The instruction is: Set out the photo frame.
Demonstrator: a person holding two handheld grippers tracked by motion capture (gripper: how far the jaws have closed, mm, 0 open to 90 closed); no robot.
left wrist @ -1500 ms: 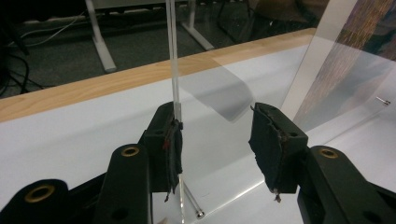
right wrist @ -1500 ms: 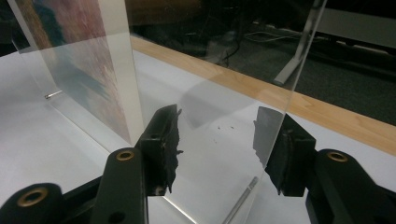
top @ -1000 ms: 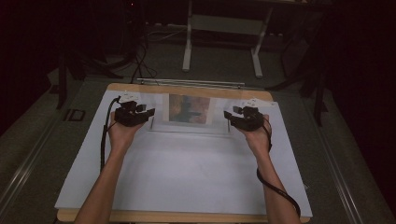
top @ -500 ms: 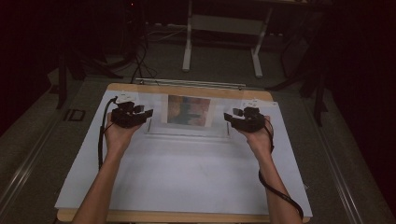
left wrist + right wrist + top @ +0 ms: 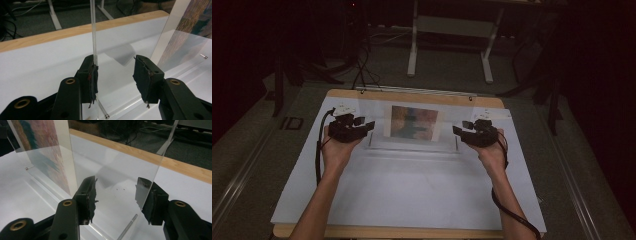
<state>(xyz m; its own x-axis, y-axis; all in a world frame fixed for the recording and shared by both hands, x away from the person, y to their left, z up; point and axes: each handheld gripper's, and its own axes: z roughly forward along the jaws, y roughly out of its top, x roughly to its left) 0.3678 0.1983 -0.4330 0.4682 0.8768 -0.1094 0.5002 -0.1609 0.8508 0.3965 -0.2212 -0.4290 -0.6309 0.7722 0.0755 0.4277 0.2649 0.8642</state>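
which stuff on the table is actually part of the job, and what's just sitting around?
In play:
left gripper, jaws open astride the panel's edge
right gripper, jaws open astride the other edge
clear acrylic frame, upright
picture inside it

Just around:
white sheet covering the table
metal stand on the floor behind

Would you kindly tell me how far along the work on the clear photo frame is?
Done: the clear photo frame stands upright on the white sheet with its picture inside. In hand: the left hand-held gripper and right hand-held gripper sit at its side edges, jaws open around the panel. Left: neither has closed, so gripping and any lifting have not begun.
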